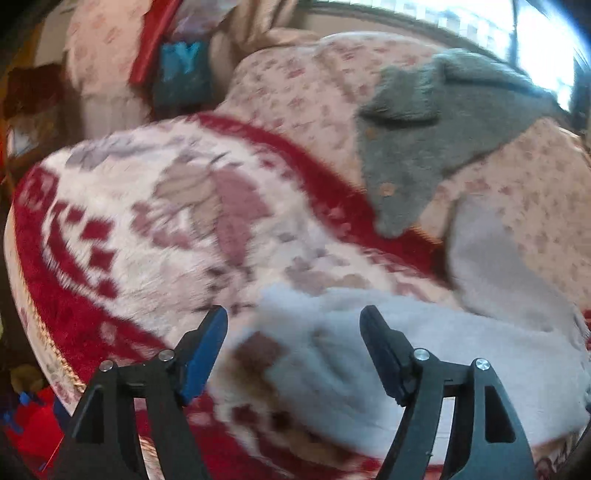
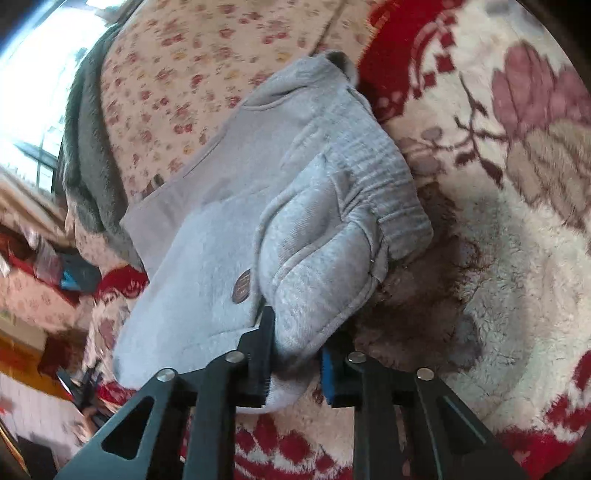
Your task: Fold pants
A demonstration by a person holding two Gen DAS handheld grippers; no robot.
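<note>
The light grey pants [image 2: 229, 229] lie bunched on a red and white floral blanket [image 2: 498, 258], with the ribbed waistband [image 2: 373, 166] to the right. My right gripper [image 2: 295, 343] is shut on a fold of the pants near the waistband. In the left wrist view the pants [image 1: 369, 350] lie at the lower right. My left gripper [image 1: 293, 325] is open and empty, hovering over the pants' edge where it meets the blanket [image 1: 147, 229].
A dark grey fleece garment [image 1: 436, 129] lies on a pink floral quilt [image 1: 295, 85] behind the pants. Pillows [image 1: 99, 55] and a red book [image 1: 151, 40] sit at the far left. A bright window [image 1: 535, 33] is behind the bed.
</note>
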